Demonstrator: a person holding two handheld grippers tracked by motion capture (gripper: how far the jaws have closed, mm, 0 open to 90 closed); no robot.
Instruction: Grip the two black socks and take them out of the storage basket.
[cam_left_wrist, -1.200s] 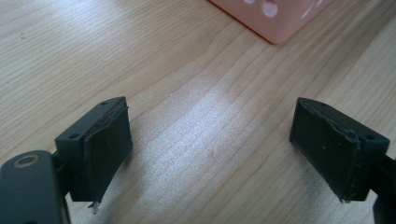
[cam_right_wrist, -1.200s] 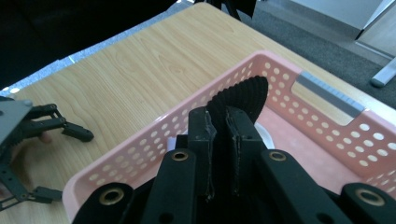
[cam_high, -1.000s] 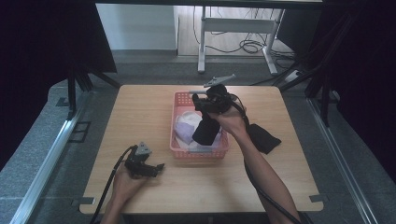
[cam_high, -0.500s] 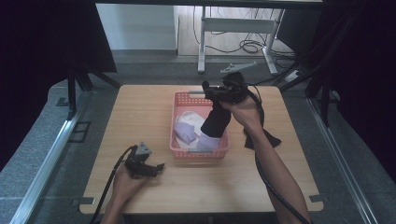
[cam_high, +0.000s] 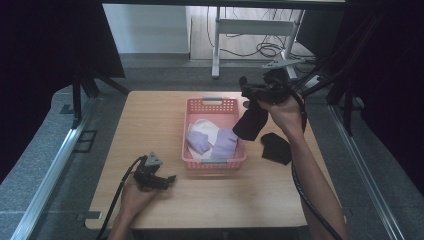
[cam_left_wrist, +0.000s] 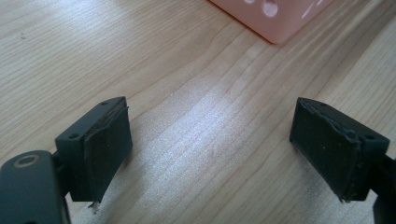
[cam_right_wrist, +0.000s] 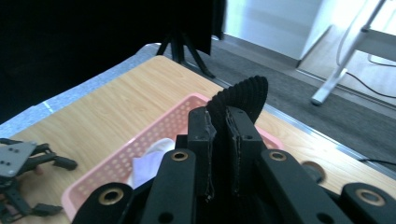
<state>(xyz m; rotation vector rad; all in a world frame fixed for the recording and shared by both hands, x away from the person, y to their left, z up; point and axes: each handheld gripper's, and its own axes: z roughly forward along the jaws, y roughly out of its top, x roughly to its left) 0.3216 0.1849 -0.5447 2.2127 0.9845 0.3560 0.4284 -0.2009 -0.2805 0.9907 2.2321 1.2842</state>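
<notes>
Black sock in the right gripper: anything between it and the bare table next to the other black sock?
Nothing visible. The black sock hangs from the right gripper, above the table; the second black sock lies just beside.

Right gripper (cam_high: 252, 97) with black sock (cam_high: 250, 124) above pink basket (cam_high: 212, 104), left gripper (cam_high: 167, 179) on table (cam_high: 150, 115)

The right claw (cam_high: 256, 95), clamped on a black sock (cam_high: 251, 123), has lifted out of the pink basket (cam_high: 214, 162) and swung toward the counter's (cam_high: 150, 120) far right corner, the sock now dangling clear of the basket's right rim. With the sock gone, the white and purple laundry (cam_high: 210, 139) inside lies uncovered.
</notes>
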